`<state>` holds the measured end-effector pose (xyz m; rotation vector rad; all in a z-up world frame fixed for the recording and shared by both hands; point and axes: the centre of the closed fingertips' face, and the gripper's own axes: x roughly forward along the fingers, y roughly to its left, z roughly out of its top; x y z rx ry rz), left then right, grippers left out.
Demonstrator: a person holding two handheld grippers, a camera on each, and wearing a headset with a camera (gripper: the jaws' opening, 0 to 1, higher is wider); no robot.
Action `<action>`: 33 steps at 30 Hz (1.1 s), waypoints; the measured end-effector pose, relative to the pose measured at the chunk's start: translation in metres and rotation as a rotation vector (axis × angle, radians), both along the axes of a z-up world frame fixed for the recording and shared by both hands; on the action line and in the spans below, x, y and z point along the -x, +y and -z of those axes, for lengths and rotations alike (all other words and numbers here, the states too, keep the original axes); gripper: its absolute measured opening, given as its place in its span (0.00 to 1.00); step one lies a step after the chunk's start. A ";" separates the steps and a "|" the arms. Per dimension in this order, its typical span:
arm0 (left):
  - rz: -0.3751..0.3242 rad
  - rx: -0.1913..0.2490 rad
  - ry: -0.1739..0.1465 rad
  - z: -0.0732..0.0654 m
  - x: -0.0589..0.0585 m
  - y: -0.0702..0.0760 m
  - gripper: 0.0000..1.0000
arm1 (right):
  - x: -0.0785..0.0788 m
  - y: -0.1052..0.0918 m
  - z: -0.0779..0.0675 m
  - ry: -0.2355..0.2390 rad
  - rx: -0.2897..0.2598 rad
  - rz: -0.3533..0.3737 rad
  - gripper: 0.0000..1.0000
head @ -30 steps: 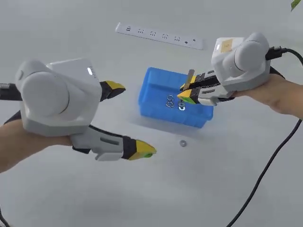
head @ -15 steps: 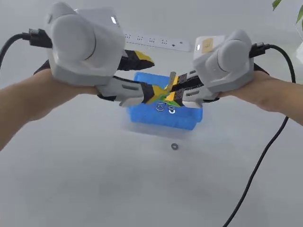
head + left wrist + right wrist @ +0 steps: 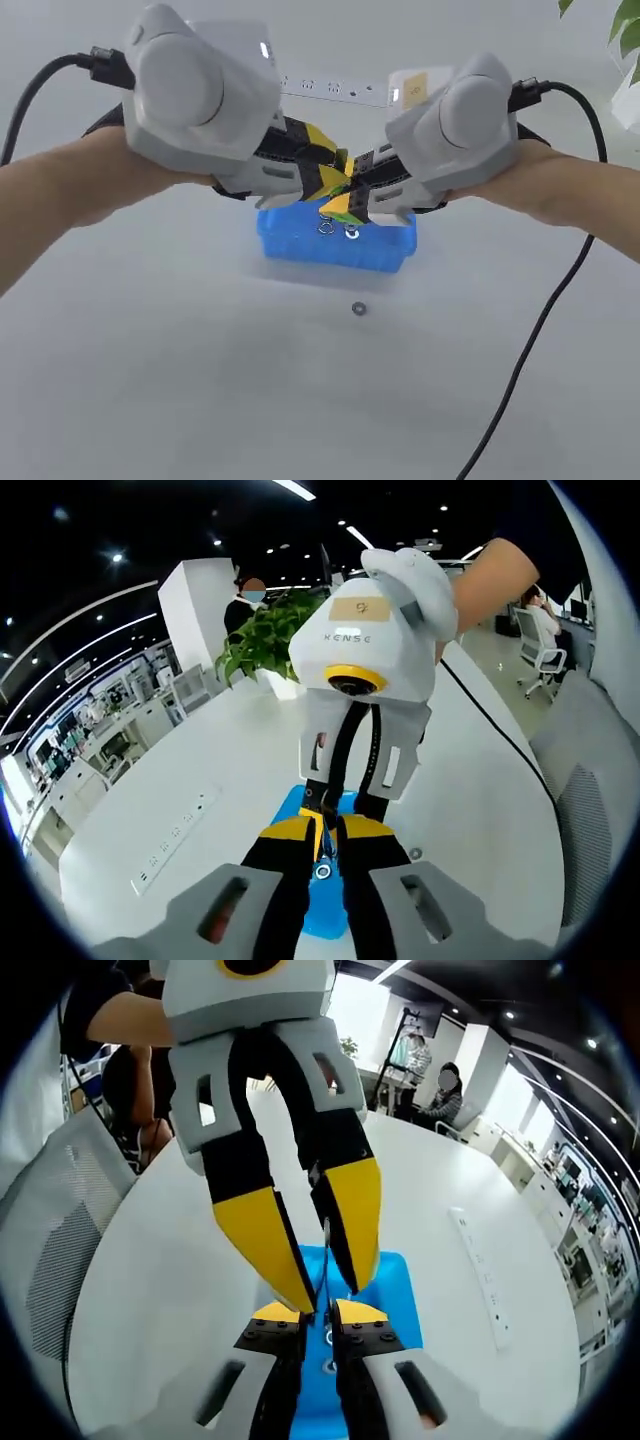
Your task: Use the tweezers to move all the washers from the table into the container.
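Both grippers meet nose to nose over the blue container (image 3: pixel 295 240). My right gripper (image 3: pixel 343 206) is shut on the thin metal tweezers (image 3: pixel 325 1250), which stand up between its jaws. My left gripper (image 3: pixel 334 168) has its yellow fingers (image 3: pixel 262 1245) pressed in on the same tweezers (image 3: pixel 322 842) from the opposite side. A few washers (image 3: pixel 326 229) lie inside the container. One washer (image 3: pixel 359 308) lies on the white table just in front of it, also seen as a small washer (image 3: pixel 415 854) in the left gripper view.
A white power strip (image 3: pixel 330 88) lies behind the container. A black cable (image 3: pixel 530 330) trails from the right gripper across the table's right side. A potted plant (image 3: pixel 265 645) stands at the far edge. People sit at desks beyond.
The left gripper swung in from the left over the container, then drew its open jaws in onto the tweezers. The right gripper held the tweezers throughout.
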<state>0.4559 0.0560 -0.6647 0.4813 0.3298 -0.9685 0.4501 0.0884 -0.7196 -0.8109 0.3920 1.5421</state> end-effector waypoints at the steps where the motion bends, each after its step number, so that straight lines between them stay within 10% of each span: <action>1: 0.005 0.003 -0.001 0.000 0.001 0.000 0.10 | -0.001 0.001 0.000 0.000 -0.001 0.001 0.11; 19: 0.028 0.020 0.020 -0.004 0.003 0.000 0.07 | -0.009 -0.003 0.001 -0.021 -0.011 0.013 0.12; 33: 0.023 -0.017 -0.025 -0.013 0.000 0.000 0.07 | -0.013 -0.019 -0.005 -0.042 -0.026 0.104 0.34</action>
